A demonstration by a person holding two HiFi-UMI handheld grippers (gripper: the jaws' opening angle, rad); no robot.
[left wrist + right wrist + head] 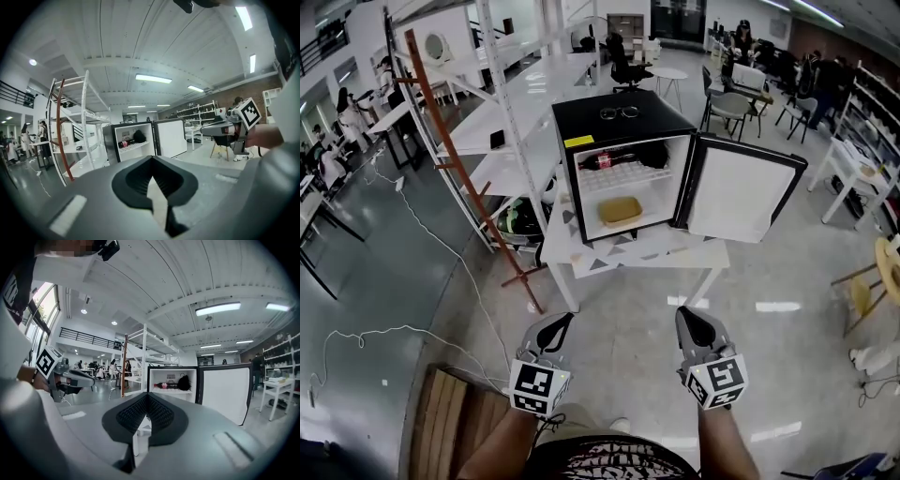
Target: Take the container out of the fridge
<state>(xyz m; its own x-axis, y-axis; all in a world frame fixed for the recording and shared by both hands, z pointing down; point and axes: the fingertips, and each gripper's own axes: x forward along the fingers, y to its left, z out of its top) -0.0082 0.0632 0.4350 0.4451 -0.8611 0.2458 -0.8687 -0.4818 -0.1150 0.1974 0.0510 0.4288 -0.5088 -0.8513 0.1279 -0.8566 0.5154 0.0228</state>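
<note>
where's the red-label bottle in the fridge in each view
Head view: bottle, upper shelf, above picture centre.
Left gripper view: bottle, tiny, left of centre.
Right gripper view: bottle, just right of centre.
Shared landmark: open white fridge door, to its right.

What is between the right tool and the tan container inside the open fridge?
In the head view, only bare floor and then the front edge of the white table under the fridge separate the right tool from the container.

Grey left gripper (553,330) and right gripper (695,323), black ribbed pads (157,414), white marker cubes (539,387); black-and-white patterned garment (609,461) at six o'clock.
</note>
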